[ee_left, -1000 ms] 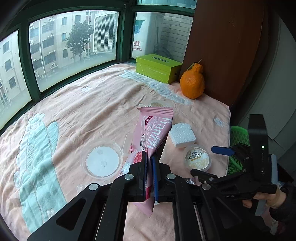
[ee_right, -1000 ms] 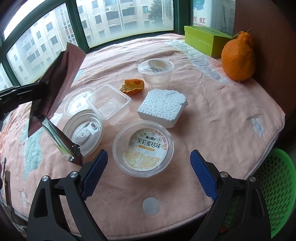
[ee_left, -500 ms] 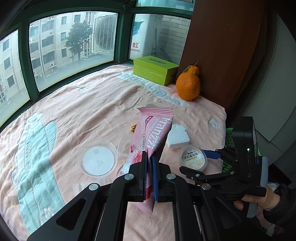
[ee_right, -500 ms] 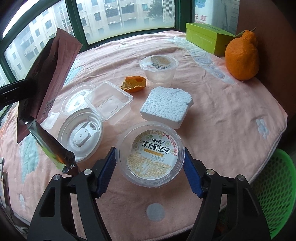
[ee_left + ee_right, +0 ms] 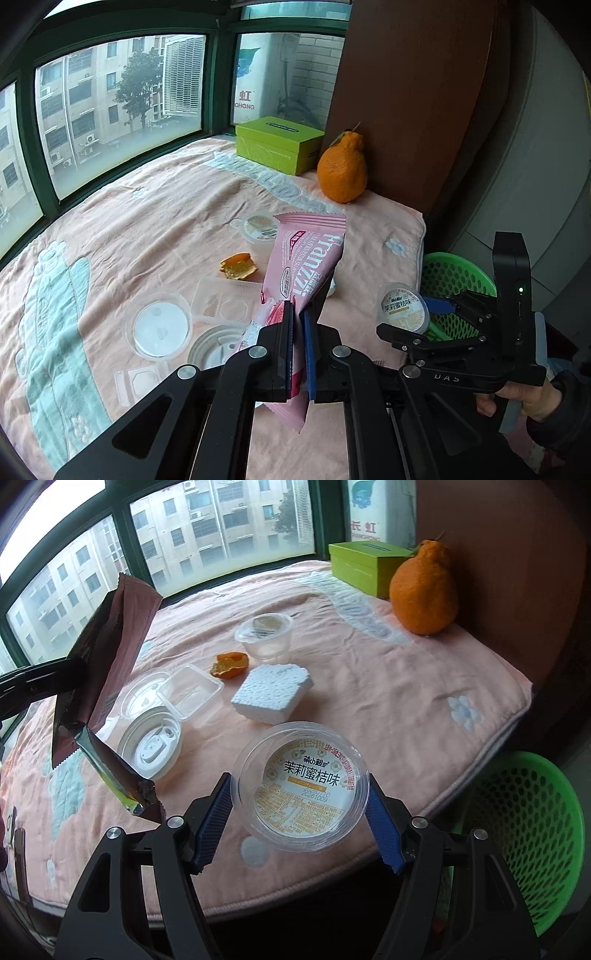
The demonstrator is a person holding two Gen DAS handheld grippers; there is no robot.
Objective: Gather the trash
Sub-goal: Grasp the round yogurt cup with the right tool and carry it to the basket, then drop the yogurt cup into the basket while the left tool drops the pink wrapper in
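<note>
1. My right gripper (image 5: 299,805) pinches the round clear plastic jelly cup with the printed yellow-and-white lid (image 5: 303,786) across its rim. The jaws have just been closing, and the cup now sits between the blue pads, tilted and raised off the pink towel-covered table (image 5: 388,701) near its edge.
2. I hold it there because the green mesh plastic basket (image 5: 528,834) sits just below that edge, which I judge to be the drop point.
3. My left gripper (image 5: 298,350) is pressed together on the pink snack wrapper (image 5: 306,258), holding it upright.
4. Still on the towel: a white foam block (image 5: 273,694), an orange peel scrap (image 5: 229,664), clear plastic trays (image 5: 192,694) and a second small cup (image 5: 264,635).
5. Nothing blocks the way to the basket.
</note>
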